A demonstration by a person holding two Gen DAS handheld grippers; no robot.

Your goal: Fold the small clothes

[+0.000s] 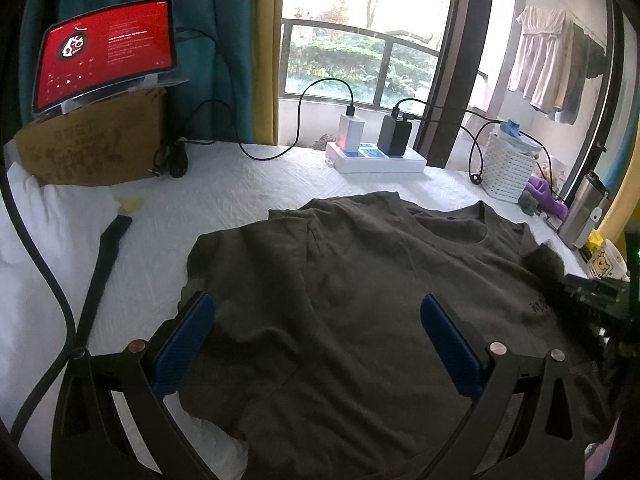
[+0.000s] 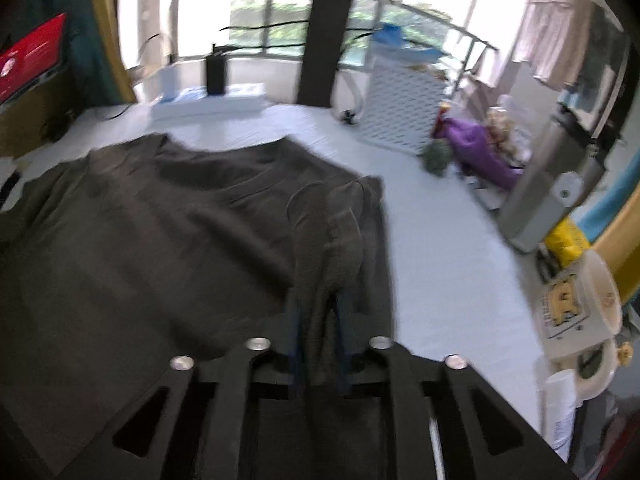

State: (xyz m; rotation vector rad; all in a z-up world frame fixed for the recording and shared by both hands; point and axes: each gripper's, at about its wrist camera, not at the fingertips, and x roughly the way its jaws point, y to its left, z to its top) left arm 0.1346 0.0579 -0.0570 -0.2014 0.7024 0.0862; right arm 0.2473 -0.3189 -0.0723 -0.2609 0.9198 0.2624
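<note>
Left tongs [image 1: 320, 344]: spread wide, blue pads [image 1: 188, 344] well apart, nothing pinched, hovering tilted down over the shirt [image 1: 360, 280]. Under and ahead of these tongs, dark shirt lying mostly flat on the white table [image 1: 240, 184], collar at the far end, left sleeve folded in just beyond the left pad, lower left hem near that pad's base. Left of the left tongs, a black strap [image 1: 104, 264] on the white cover; farther ahead on that side, a box [image 1: 92, 148] bearing a tablet [image 1: 108, 52] with a red screen. Straight ahead past the collar, a power strip [image 1: 376, 162] with chargers plugged in; ahead to the right, a white basket [image 1: 506, 168] and a steel flask [image 1: 584, 216]. Right tongs [image 2: 319, 340]: narrow, closed on a bunched ridge of the shirt [image 2: 160, 240] at its right edge, cloth filling the gap and rising in a fold just ahead of the tips. Rest of the garment spreading left of these tongs, bare table to their right, a mug [image 2: 592, 300] well off on that side. Blurred view here, so fine detail of the grip unclear.
</note>
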